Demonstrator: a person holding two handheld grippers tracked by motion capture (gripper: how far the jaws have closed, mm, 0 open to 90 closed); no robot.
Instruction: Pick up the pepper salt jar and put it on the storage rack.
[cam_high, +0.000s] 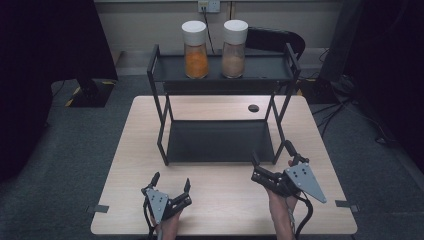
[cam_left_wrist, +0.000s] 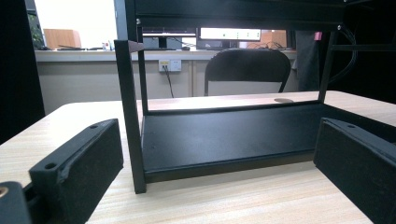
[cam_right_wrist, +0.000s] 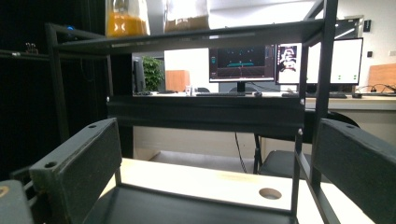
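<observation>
Two jars stand side by side on the top shelf of the black rack (cam_high: 220, 75): the orange jar (cam_high: 195, 50), filled roughly halfway with bright orange powder, and just beside it the tan jar (cam_high: 234, 49), holding a pale brownish powder. Both carry white caps. We see the rack's lower shelf (cam_high: 220, 141) bare and dark.

The rack sits on a pale wood counter (cam_high: 130, 150), toward its far half, with a round cable hole (cam_high: 253, 108) behind the rack's right legs. In front of the rack, we find the left gripper (cam_high: 171, 184) resting low near the counter's near edge, its jaws spread wide apart and holding nothing. The right gripper (cam_high: 272, 162) sits close to the rack's front right leg, jaws likewise parted and empty.

Behind the rack stands a black chair (cam_left_wrist: 247, 70), a wall socket (cam_high: 208, 6), and monitors (cam_right_wrist: 240, 60) on a desk. Grey carpet surrounds the counter.

In the right gripper view, the jars are cut off above their lower halves; the room's dark sides are hard to make out.
</observation>
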